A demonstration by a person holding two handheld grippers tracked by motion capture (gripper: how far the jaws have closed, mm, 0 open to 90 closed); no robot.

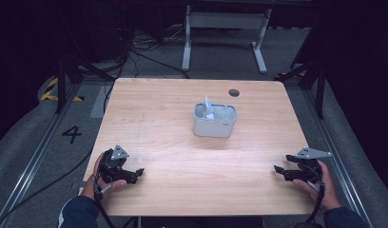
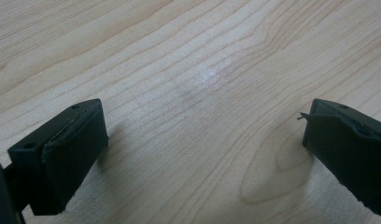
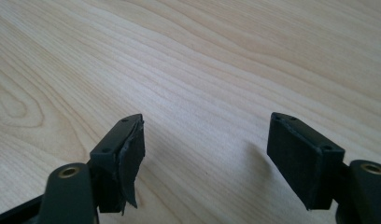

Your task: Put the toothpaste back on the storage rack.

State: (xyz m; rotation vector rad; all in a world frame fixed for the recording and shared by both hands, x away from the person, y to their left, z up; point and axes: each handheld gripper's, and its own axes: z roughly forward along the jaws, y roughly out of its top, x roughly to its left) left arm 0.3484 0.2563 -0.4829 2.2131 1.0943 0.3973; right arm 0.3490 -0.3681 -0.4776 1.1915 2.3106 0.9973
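A grey two-compartment box (image 1: 215, 120) stands near the middle of the wooden table (image 1: 154, 118), with a white crumpled piece (image 1: 209, 110) sticking up from its left compartment. My left gripper (image 1: 137, 175) rests at the table's front left, open, jaws wide apart over bare wood (image 2: 202, 126). My right gripper (image 1: 278, 170) rests at the front right, also open, with nothing between its jaws (image 3: 205, 149). Both point inward toward the table's middle, well short of the box.
A small dark round disc (image 1: 234, 92) lies near the table's far edge. Beyond the table stand a white frame (image 1: 225, 28) and loose cables (image 1: 135, 47) on the floor. A floor rail (image 1: 35, 156) runs along the left.
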